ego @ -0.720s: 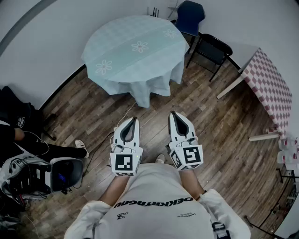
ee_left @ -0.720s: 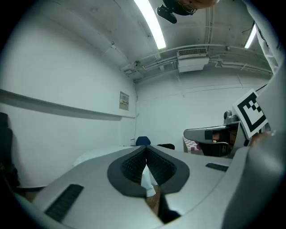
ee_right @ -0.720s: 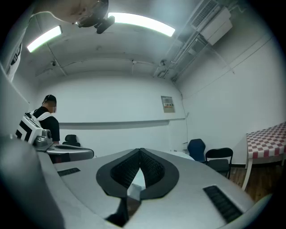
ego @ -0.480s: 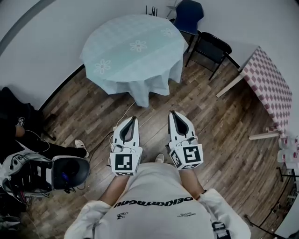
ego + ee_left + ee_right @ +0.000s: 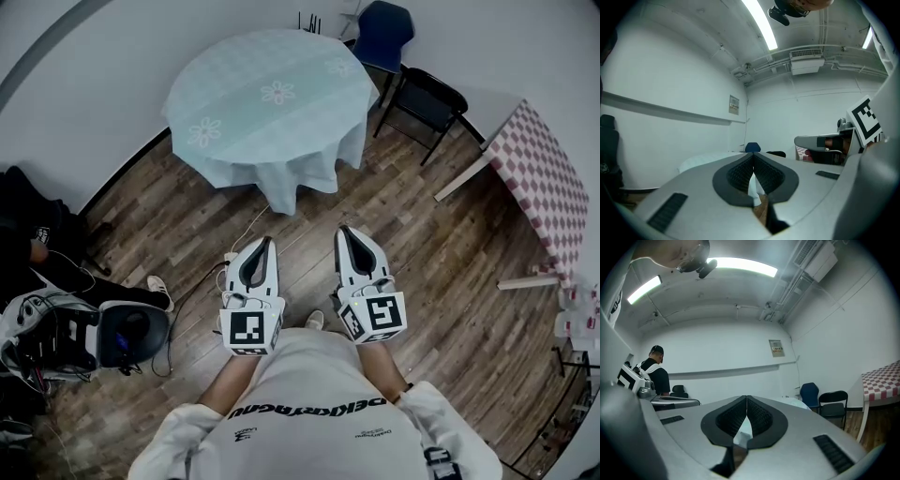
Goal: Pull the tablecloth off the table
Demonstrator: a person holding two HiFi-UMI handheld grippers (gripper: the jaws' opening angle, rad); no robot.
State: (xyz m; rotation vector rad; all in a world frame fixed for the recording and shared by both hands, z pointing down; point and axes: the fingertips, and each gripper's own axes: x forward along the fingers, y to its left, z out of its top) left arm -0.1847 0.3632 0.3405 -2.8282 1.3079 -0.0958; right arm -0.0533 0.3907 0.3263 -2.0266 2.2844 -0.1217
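Note:
A round table wears a pale green tablecloth [image 5: 267, 103] with white flower prints; it stands ahead of me near the curved wall, its cloth hanging in folds at the near edge. My left gripper [image 5: 267, 241] and right gripper [image 5: 345, 230] are held level side by side in front of my chest, well short of the table. Both are shut with nothing between the jaws. In the left gripper view the left gripper [image 5: 753, 155] shows its tips meeting, the tablecloth [image 5: 701, 161] pale beyond. The right gripper [image 5: 746, 398] looks the same in its own view.
A blue chair [image 5: 384, 33] and a black chair [image 5: 427, 98] stand behind the table to the right. A table with a red checked cloth [image 5: 544, 183] is at the right. A seated person with gear [image 5: 56, 328] is at the left. A cable [image 5: 202, 291] lies on the wooden floor.
Both grippers stay where they were, still shut. The person at the left has shifted a little with the headset gear. The view has barely moved.

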